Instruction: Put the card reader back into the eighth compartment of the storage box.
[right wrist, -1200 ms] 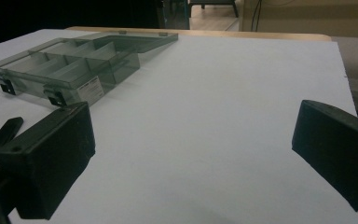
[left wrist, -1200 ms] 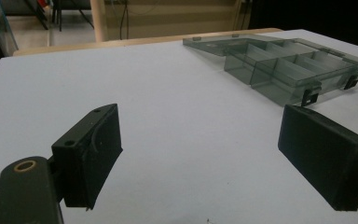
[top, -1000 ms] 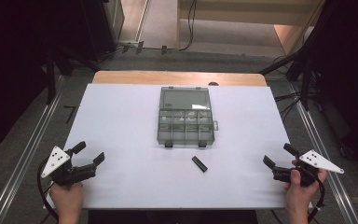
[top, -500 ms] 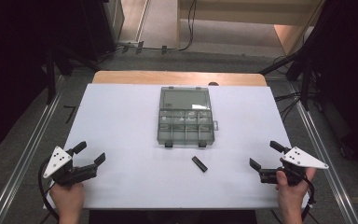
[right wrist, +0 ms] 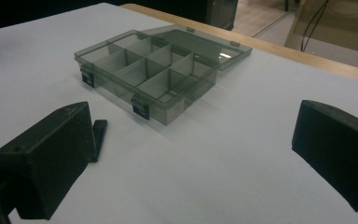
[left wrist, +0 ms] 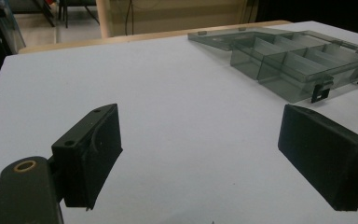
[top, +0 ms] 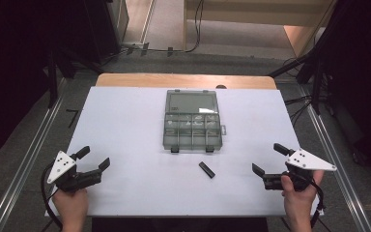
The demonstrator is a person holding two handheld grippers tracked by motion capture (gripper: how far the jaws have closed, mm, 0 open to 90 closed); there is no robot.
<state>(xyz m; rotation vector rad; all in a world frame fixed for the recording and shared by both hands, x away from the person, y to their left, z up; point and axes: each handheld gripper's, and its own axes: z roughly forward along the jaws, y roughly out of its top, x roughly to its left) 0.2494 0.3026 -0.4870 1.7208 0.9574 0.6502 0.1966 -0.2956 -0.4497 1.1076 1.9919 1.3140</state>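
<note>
A smoky clear compartment box point(top: 192, 125) lies open in the middle of the white table, its lid folded flat behind it; I also see this box point(right wrist: 151, 77) in the right gripper view and, at the far right, the same box point(left wrist: 298, 65) in the left gripper view. A small black bar point(top: 206, 169) rests just in front of the box, and the bar point(right wrist: 99, 137) peeks out beside a jaw in the right gripper view. My left gripper point(top: 93, 159) hovers open near the front left corner. My right gripper point(top: 269, 159) is open at the front right, jaws turned toward the bar.
The white table top point(top: 125, 125) sits on a wooden board point(top: 183, 80) showing along the far edge. Metal rails point(top: 19, 169) run down both sides of the table. Cables point(top: 193, 29) lie on the floor beyond it.
My right gripper has slid left and slightly forward, toward the black bar. The left gripper has barely shifted. Box and bar stay put.
</note>
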